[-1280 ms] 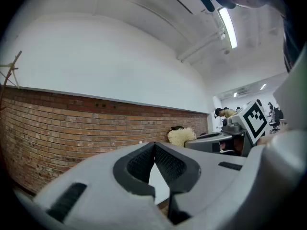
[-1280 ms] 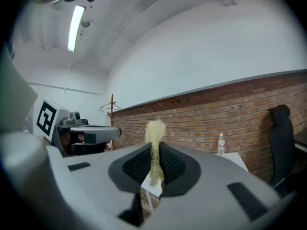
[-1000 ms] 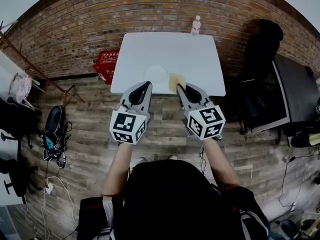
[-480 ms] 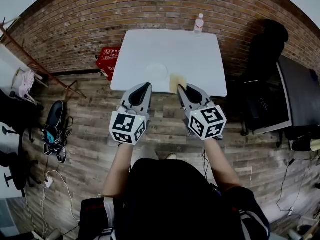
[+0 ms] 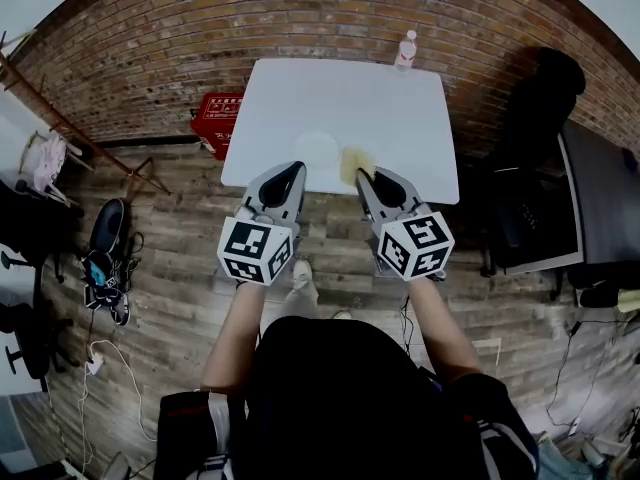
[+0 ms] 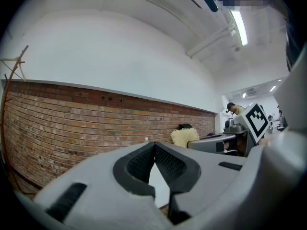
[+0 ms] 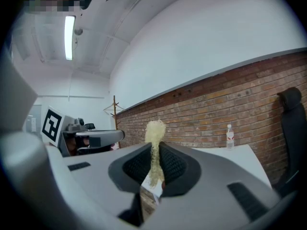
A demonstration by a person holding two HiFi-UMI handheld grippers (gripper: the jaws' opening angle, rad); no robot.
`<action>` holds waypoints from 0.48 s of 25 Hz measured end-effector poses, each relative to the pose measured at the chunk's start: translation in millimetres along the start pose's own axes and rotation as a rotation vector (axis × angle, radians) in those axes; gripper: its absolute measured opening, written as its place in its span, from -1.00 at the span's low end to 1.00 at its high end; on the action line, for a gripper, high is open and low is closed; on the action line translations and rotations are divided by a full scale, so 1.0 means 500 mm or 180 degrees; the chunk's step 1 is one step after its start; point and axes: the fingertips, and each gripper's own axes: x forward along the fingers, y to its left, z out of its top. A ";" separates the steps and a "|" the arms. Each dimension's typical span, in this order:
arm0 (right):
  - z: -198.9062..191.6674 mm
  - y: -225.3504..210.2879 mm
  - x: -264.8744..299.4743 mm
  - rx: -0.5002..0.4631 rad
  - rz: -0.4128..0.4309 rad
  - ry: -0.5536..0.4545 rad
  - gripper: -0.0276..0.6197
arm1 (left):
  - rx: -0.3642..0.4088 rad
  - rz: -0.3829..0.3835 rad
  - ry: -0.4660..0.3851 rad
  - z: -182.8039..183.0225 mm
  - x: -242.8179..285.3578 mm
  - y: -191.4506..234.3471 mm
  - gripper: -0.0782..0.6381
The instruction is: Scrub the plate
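A white table (image 5: 390, 118) stands with its far edge against a red brick wall (image 5: 250, 18). A clear plastic water bottle (image 5: 405, 50) stands upright at the table's far right corner. A red plastic crate (image 5: 214, 123) sits on the floor just beside the table's left edge. A black office chair (image 5: 545, 93) is near the table's right side. Wood-plank flooring (image 5: 180, 288) runs in front of the table, and dark shoes (image 5: 103, 258) lie well off to its left.
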 end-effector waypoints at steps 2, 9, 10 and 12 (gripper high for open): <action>0.001 -0.010 0.024 0.0006 -0.0017 0.0003 -0.79 | 0.0005 -0.0024 0.0026 -0.004 0.018 0.020 -0.73; 0.014 -0.042 0.121 0.0025 -0.0071 0.0017 -0.79 | -0.0013 -0.0110 0.0036 -0.002 0.088 0.101 -0.73; 0.016 -0.045 0.135 0.0024 -0.0075 0.0021 -0.79 | -0.0013 -0.0127 0.0040 -0.001 0.098 0.112 -0.73; 0.022 -0.051 0.166 0.0024 -0.0085 0.0031 -0.79 | -0.0014 -0.0151 0.0040 0.002 0.117 0.141 -0.73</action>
